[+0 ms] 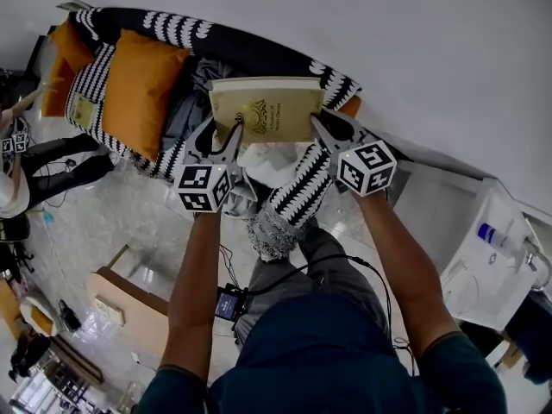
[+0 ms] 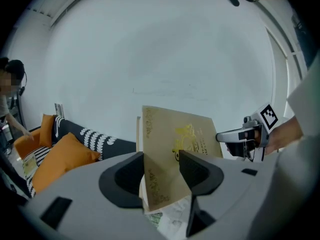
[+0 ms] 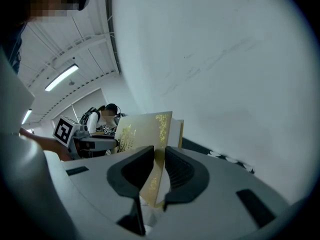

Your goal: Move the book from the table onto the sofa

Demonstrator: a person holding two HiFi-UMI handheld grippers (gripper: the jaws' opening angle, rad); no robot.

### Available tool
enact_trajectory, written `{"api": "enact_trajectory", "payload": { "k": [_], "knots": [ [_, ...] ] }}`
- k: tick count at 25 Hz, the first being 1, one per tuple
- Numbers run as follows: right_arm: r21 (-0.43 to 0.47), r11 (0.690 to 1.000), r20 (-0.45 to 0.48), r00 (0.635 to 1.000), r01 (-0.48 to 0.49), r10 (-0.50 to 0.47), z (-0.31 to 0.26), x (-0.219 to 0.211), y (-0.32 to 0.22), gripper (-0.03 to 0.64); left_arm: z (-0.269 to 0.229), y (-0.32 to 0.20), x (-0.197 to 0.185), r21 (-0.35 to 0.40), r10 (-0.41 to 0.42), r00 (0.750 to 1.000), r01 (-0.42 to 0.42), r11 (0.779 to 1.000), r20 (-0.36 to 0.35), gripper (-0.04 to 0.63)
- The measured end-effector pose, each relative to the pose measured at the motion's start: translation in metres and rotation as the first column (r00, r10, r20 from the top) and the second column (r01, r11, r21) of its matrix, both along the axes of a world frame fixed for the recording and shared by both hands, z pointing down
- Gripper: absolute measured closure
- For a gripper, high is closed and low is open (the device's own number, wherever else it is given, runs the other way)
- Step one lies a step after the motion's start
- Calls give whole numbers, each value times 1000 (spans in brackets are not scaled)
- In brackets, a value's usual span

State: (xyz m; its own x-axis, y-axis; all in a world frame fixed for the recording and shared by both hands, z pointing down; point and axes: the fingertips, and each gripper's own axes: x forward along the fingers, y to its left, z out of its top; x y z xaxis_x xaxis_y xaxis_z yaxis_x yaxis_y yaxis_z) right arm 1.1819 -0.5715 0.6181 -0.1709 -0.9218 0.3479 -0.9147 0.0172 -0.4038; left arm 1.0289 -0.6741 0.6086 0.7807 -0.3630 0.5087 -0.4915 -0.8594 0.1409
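book point(image 1: 267, 106) in left claw point(image 1: 226, 130), seemingly right claw point(image 1: 325, 126)

Closed tan book point(image 1: 267, 110) with gold emblem and lettering on the cover, face up, held aloft by both side edges above black-and-white patterned sofa point(image 1: 241, 50).

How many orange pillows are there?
3. On the sofa: a big pillow near the middle, a second pillow at the left end, a third pillow peeking beside the book. Others may be hidden.
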Motion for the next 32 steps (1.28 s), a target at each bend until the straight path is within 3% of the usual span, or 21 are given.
{"api": "enact_trajectory", "payload": {
  "k": [7,15,25,32],
  "knots": [
    [-83,996,35,999,18,-15,49,9,-16,538,49,-13,6,-71,-16,998,21,997,68,391],
    [-169,985,66,998,30,-19,95,13,-24,538,94,-16,9,-138,27,988,-6,990,154,393],
    [-285,958,93,995,42,-16,148,10,-25,538,144,-13,4,-257,69,977,-15,966,200,393],
    [-345,937,136,991,46,2,169,13,-29,538,158,-18,5,-296,71,978,-11,955,194,393]
  ]
}}
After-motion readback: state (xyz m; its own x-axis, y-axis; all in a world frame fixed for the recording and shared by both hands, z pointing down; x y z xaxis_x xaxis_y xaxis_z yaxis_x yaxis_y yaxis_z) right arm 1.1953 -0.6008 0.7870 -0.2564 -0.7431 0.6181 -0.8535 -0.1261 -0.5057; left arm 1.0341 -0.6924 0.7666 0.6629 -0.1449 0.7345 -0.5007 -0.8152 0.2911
